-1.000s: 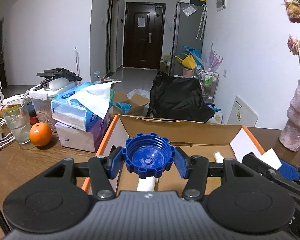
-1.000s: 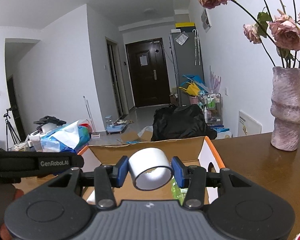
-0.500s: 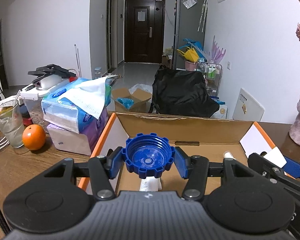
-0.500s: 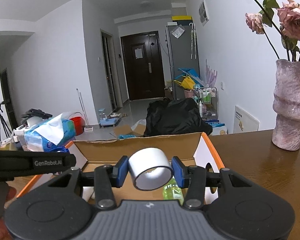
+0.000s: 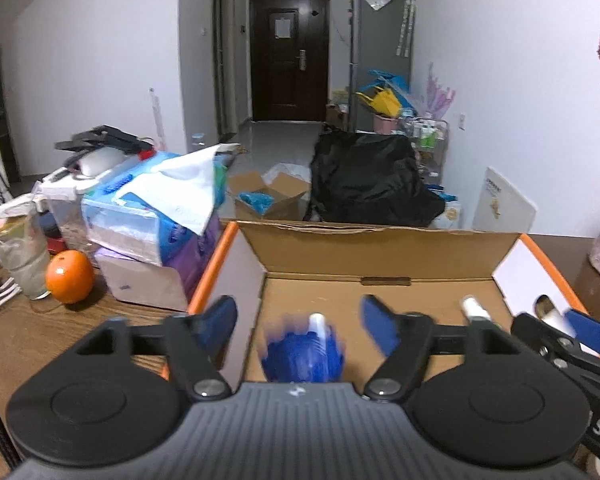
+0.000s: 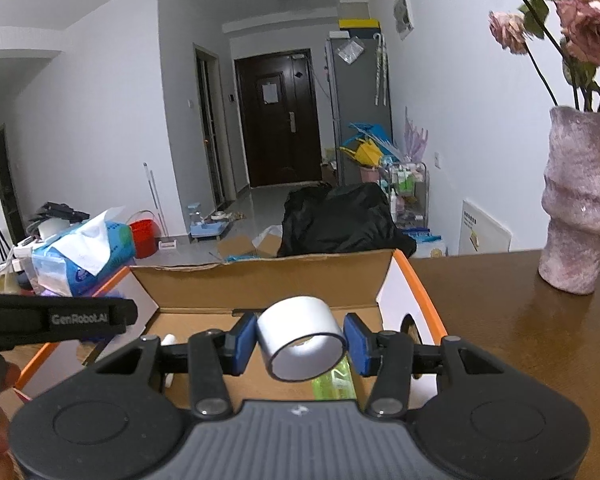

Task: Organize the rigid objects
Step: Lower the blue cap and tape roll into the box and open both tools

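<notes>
Left gripper at lower centre of its frame, blue pads spread wide, clamping nothing; between and below them a blurred blue cap, ridged plastic, over the floor of the cardboard box. Right gripper low in its own frame, pinching a white tape roll, smooth, cylindrical, hollow end toward the camera, above the same orange-edged box. Beneath the roll, a translucent green bottle.
</notes>
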Action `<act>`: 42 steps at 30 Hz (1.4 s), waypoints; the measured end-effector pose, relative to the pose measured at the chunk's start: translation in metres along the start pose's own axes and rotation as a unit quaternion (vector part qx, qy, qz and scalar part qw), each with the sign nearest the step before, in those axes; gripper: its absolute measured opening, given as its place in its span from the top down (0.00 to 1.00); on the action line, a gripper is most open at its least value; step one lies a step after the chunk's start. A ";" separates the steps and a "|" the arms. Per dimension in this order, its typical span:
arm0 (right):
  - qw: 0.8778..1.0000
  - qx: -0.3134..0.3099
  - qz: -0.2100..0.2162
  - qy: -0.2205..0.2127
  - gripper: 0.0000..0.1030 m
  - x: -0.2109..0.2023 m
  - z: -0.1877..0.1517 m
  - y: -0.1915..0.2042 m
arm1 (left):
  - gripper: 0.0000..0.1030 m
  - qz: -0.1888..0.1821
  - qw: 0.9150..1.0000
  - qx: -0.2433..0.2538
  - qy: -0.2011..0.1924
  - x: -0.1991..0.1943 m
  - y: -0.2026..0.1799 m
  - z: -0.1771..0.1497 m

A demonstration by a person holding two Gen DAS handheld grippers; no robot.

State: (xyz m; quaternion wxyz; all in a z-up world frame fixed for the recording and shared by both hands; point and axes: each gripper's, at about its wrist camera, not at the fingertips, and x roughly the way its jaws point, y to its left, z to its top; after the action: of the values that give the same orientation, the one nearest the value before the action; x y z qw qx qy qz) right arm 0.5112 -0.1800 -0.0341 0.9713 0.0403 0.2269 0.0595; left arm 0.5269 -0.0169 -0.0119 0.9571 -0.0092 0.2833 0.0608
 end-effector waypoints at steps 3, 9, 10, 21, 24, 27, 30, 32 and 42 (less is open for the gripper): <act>1.000 0.013 -0.002 0.005 0.35 0.000 0.000 -0.003 | 0.04 0.005 1.000 -0.002 -0.003 -0.001 0.002 0.001; 0.999 0.029 -0.010 -0.016 0.00 -0.006 0.002 -0.007 | 0.00 0.009 1.000 -0.015 0.013 0.004 0.006 0.000; 0.999 0.029 -0.010 -0.017 0.00 -0.007 0.002 -0.007 | 0.00 0.009 1.000 -0.016 0.014 0.005 0.006 0.000; 1.000 0.023 -0.005 -0.014 0.00 -0.007 0.000 -0.003 | 0.00 0.008 1.000 -0.017 0.009 0.001 0.005 0.000; 1.000 0.019 -0.005 -0.017 0.00 -0.009 0.001 -0.001 | 0.00 0.007 1.000 -0.018 0.010 0.000 0.005 0.001; 1.000 0.019 -0.004 -0.020 0.00 -0.011 0.001 0.000 | 0.00 0.005 1.000 -0.021 0.009 -0.002 0.006 0.001; 1.000 0.018 -0.003 -0.023 0.00 -0.014 0.000 0.000 | 0.00 0.006 1.000 -0.019 0.008 -0.003 0.007 0.001; 1.000 0.016 -0.005 -0.026 0.00 -0.016 -0.001 0.001 | 0.00 0.008 1.000 -0.019 0.007 -0.005 0.007 0.000; 0.999 -0.004 -0.009 -0.031 0.00 -0.031 -0.004 0.008 | 0.00 0.012 1.000 -0.017 0.001 -0.019 0.012 -0.006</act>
State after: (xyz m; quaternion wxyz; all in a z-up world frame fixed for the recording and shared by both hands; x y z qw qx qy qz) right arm 0.4809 -0.1761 -0.0233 0.9785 0.0364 0.1967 0.0501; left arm 0.5066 -0.0070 -0.0063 0.9557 -0.0225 0.2831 0.0772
